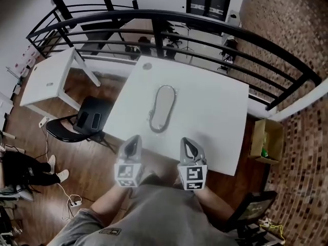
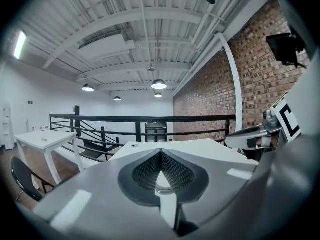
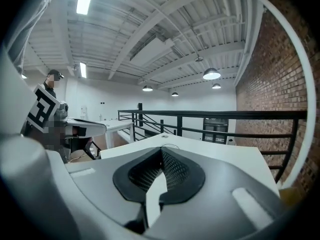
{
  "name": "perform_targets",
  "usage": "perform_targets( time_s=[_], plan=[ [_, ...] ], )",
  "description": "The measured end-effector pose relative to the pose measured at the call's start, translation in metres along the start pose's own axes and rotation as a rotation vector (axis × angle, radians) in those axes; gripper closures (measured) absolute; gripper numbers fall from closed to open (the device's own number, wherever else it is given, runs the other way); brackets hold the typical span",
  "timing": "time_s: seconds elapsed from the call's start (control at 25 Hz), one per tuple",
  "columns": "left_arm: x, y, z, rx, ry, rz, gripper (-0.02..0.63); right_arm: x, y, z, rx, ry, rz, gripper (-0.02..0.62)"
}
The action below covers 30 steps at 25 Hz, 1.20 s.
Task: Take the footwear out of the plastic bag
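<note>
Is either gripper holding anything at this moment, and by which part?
Nothing is held. The left gripper and right gripper are both shut and empty, short of the pale shoe in its clear plastic bag on the white table.

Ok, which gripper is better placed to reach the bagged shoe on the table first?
Left, narrowly. The left gripper and right gripper are both shut and empty at the table edge, but the bagged shoe angles its near end leftward.
</note>
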State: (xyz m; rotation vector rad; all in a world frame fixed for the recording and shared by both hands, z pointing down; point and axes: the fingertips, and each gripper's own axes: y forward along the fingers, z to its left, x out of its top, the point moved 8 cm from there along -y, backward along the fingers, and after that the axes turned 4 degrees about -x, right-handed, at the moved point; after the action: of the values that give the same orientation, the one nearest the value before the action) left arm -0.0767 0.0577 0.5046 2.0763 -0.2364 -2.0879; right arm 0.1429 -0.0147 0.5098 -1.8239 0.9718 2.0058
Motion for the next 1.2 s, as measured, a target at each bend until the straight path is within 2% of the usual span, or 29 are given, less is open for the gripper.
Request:
perform_targets(
  time_s=[0.2,0.36,0.52,0.68,0.88,1.2],
  plan=[
    [-0.003,0.021,0.021,-0.069,0.011,0.003,0.604,-0.006,0.009,0.008,-0.065,0.009,0.025,0.581],
    [0.001,0.048,0.047,-0.177,0.001,0.022,0.604,-0.002,0.032,0.021,-0.164,0.031,0.059,0.581],
    [-0.008,0.078,0.090,-0.281,0.035,0.033,0.604,-0.001,0.059,0.043,-0.274,0.044,0.096,0.581],
    [-0.011,0.094,0.114,-0.359,0.053,0.048,0.604,0.001,0.076,0.062,-0.335,0.059,0.119,0.581],
    [-0.010,0.110,0.117,-0.413,0.016,0.087,0.604,0.005,0.091,0.067,-0.347,0.067,0.130,0.580],
    [-0.021,0.138,0.108,-0.433,0.055,0.145,0.604,-0.010,0.116,0.056,-0.311,0.095,0.183,0.578]
  ],
)
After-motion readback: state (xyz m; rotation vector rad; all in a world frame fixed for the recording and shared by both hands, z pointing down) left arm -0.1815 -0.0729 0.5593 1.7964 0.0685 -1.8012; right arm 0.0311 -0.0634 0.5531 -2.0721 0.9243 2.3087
